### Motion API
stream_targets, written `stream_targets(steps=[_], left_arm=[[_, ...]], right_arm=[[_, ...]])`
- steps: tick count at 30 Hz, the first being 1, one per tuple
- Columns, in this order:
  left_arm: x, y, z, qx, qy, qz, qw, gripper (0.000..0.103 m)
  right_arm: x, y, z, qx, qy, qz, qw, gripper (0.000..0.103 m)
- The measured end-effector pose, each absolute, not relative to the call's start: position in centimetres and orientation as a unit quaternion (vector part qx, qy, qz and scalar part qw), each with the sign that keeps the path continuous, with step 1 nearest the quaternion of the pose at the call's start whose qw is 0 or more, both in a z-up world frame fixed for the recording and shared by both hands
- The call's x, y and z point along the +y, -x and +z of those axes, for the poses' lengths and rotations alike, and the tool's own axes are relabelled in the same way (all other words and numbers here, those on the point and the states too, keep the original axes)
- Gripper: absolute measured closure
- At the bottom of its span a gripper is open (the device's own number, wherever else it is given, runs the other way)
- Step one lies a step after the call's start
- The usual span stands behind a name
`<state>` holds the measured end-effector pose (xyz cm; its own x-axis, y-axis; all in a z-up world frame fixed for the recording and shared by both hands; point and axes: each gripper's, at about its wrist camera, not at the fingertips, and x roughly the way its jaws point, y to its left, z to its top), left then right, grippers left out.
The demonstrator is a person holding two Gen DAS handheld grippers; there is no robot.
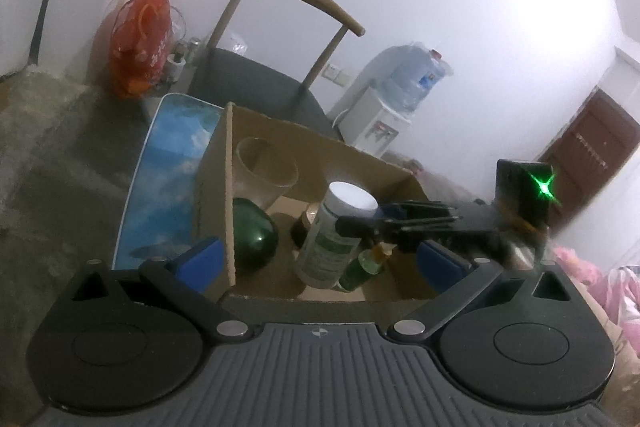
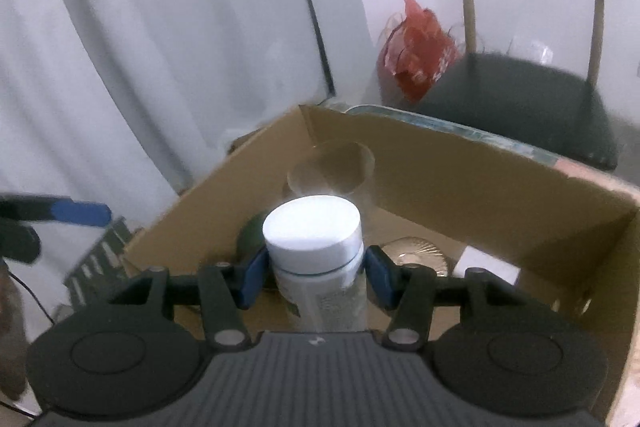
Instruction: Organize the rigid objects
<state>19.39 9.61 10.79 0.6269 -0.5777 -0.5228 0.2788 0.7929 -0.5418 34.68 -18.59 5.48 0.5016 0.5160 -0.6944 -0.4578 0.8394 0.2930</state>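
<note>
White-capped bottle: pale translucent body, wide flat white screw cap, green-printed label down the side; it stands slightly tilted inside the open cardboard box, near the box's middle. My right gripper has its 2 blue pads set on either side of the bottle just under the cap; both pads appear to press on the neck, so I read this as clamped on the bottle at a middling width. From the left wrist view the same gripper reaches in from the right and its dark fingers cross the bottle below the cap. Other contents of the box: a clear glass tumbler in the far corner, a dark green rounded object against the near wall, a small green bottle lying beside the white-capped bottle, a dark jar behind it. My left gripper stands wide apart with the box's near corner between its pads; 1 pad sits outside the box wall, the other inside; whether either pad touches the cardboard I cannot tell, and nothing is gripped. Box rests on a blue-patterned table; a chair stands behind it
</note>
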Motion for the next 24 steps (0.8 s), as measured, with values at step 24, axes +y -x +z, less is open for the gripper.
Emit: stream_targets(steps=[24], left_arm=[[8.8,-15.9,11.7,0.352,0.200,-0.225,0.886,0.000]], right_arm=[[-18.6,-32.1,7.5,0.371,-0.015,0.266,0.889,0.046]])
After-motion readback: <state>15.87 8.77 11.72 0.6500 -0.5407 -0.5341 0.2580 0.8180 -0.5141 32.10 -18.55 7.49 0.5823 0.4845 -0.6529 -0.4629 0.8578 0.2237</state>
